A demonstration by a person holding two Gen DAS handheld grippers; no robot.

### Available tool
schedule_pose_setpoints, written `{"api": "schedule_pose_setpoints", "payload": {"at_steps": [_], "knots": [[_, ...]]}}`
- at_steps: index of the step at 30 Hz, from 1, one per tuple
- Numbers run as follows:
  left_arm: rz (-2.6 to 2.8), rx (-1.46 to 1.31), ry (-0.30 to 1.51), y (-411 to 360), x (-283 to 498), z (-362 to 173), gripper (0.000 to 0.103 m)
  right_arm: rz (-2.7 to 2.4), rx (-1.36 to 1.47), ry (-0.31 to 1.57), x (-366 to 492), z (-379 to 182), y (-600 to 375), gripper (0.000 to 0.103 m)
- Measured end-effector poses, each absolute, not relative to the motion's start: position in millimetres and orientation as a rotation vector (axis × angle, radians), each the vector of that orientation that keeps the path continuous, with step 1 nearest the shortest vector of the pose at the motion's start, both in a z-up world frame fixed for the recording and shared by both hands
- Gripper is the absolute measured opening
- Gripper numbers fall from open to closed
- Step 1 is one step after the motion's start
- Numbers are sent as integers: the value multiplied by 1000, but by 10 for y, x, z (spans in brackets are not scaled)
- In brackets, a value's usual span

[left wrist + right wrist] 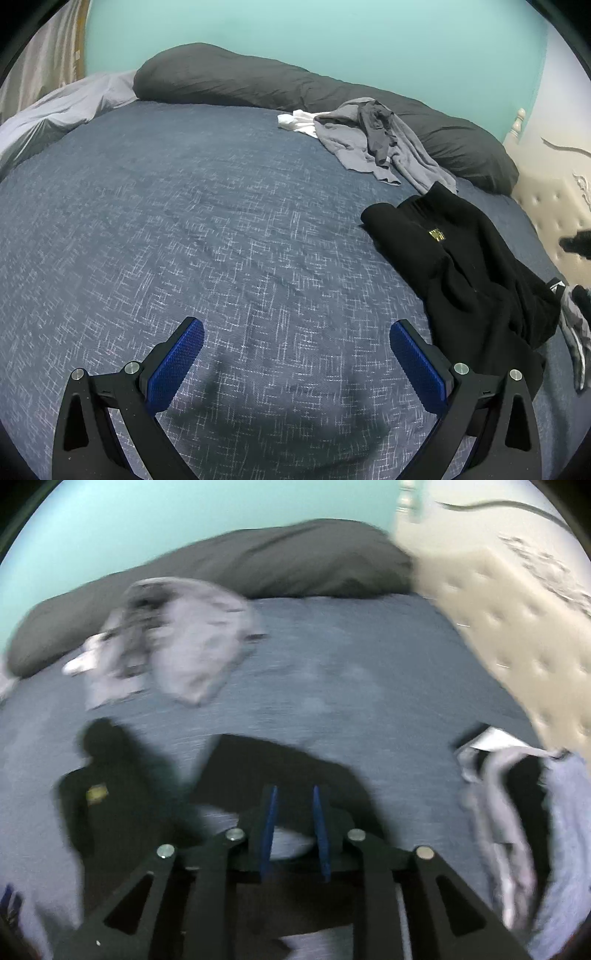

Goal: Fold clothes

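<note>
Only my right wrist view shows a striped grey garment (498, 805) by the tufted headboard (517, 635). My left gripper (296, 343) hangs wide apart over the blue bedspread (184, 221); my right gripper (294, 812) looks narrowed, blur hiding any grip. The black garment (472, 266) lies crumpled, its gold label unreadable.

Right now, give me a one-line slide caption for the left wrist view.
Open left gripper hovers over the blue bedspread, with the black garment and grey clothes lying to its right.
</note>
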State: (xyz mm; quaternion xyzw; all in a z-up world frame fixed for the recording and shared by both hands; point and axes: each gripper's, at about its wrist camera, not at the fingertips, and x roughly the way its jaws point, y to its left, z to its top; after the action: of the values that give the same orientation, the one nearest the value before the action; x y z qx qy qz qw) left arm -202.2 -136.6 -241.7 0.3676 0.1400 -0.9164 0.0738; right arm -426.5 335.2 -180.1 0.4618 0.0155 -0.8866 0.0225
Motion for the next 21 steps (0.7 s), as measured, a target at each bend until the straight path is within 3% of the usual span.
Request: {"api": "schedule_pose_setpoints", "payload": {"at_steps": [2,6,8,12,21], "knots": [[-2753,1100,409,-1364,-2015,-2407,103,-2623,1410,19,-4205,-1840,3032,32],[-2749,1096,414,-1387,-1999,-2395,103,-2410,1365,35,-4067,-1942,2363,37],[-2749,1095,423,-1401,-1996,-2393,103,-2331,1360,96,-3984,-2051,2025,49],[-2757,1098,424,-1404,-1991,-2386,103,-2232,1352,181,-3807,-2303,1487,50],[-2727,1123,446,-1532,-1996,-2420,103,-2194,1436,160,-3746,-2769,848,57]]}}
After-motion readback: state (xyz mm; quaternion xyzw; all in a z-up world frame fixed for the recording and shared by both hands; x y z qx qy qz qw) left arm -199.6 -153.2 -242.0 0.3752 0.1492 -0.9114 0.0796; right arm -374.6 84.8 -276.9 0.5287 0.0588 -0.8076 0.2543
